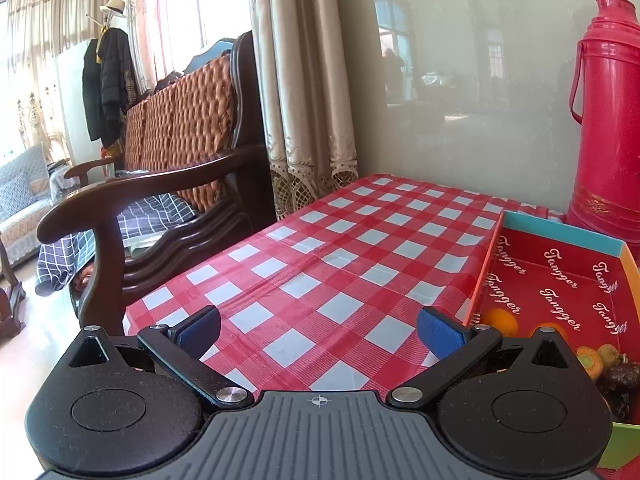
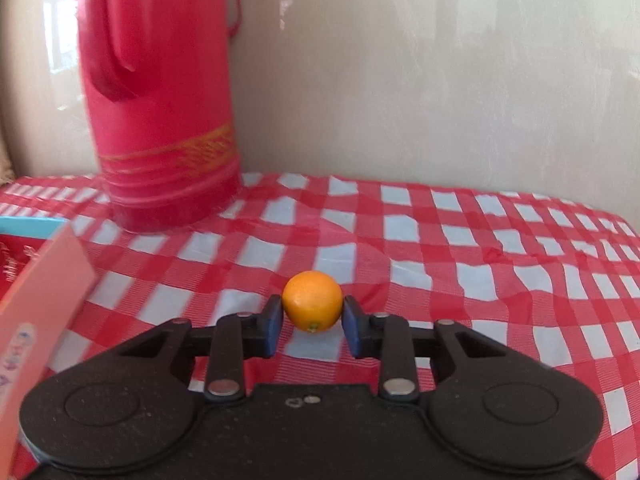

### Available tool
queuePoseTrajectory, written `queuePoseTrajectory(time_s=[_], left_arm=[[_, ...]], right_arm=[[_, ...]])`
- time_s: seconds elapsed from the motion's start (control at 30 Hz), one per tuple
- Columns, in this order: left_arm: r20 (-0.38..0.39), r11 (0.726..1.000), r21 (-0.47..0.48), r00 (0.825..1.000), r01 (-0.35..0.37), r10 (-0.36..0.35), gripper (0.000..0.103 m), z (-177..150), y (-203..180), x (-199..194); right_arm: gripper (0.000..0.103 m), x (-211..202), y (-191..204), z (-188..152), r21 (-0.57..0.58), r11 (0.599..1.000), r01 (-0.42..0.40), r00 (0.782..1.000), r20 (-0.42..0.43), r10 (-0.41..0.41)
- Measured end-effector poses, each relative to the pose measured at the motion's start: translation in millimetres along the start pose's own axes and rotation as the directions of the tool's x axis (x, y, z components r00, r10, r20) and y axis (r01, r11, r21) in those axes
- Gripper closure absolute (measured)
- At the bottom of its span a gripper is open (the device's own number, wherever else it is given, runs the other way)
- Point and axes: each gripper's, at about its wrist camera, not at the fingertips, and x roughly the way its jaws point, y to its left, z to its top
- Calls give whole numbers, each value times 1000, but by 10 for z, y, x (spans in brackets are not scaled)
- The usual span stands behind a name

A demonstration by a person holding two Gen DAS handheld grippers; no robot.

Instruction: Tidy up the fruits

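Note:
In the right wrist view a small orange [image 2: 312, 300] sits between the blue pads of my right gripper [image 2: 312, 322], which is shut on it just above the red-and-white checked tablecloth [image 2: 480, 264]. My left gripper [image 1: 318, 332] stands open over the cloth with nothing between its fingers. To its right lies a red cardboard box [image 1: 560, 280] with a teal rim. The box holds two oranges [image 1: 500, 322] and some darker fruits [image 1: 616, 376] at its near end, partly hidden by the gripper body.
A tall red thermos [image 1: 608, 120] stands behind the box by the wall; it is the same thermos [image 2: 160, 100] at upper left in the right wrist view. The box's pink side [image 2: 40, 300] rises at that view's left edge. A wooden armchair [image 1: 160, 184] stands left of the table.

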Motion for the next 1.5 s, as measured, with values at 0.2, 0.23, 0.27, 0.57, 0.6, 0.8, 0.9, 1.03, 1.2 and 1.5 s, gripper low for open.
queuePoseTrajectory(time_s=[0.2,0.23,0.27,0.57,0.6,0.8,0.9,1.03,1.2,1.5], left_arm=[[-33,998,-55,999,-17,16,0,9,140,63],[-40,998,-64,999,-20,17,0,8,163,74],[-47,997,-72,999,-21,18,0,1,186,85],[-47,997,-69,998,-36,33,0,-25,256,84],[-47,997,-66,998,-37,34,0,-26,263,82],[-46,997,-57,998,-42,40,0,-28,269,100],[-46,998,-59,999,-28,26,0,-26,252,93],[-27,999,-27,999,30,-30,0,-27,158,19],[-7,991,56,993,118,-118,0,-8,35,-297],[-9,963,47,964,267,-266,0,112,306,-1344]], right_arm=[[79,-542,335,14,-72,981,-179,977,101,185],[79,-628,431,0,-96,973,-212,968,113,222],[79,-715,528,-18,-124,962,-245,958,121,259],[79,-981,1367,-241,-303,861,-409,898,36,439],[79,-998,1420,-261,-312,856,-412,896,30,442],[59,-966,1536,-295,-326,860,-393,906,22,423],[31,-1045,1473,-312,-306,876,-374,912,51,407],[25,-1209,1368,-307,-250,905,-344,925,75,372],[6,-1612,1115,-356,-110,955,-275,957,61,283],[6,-2589,851,-473,-33,985,-168,979,116,170]])
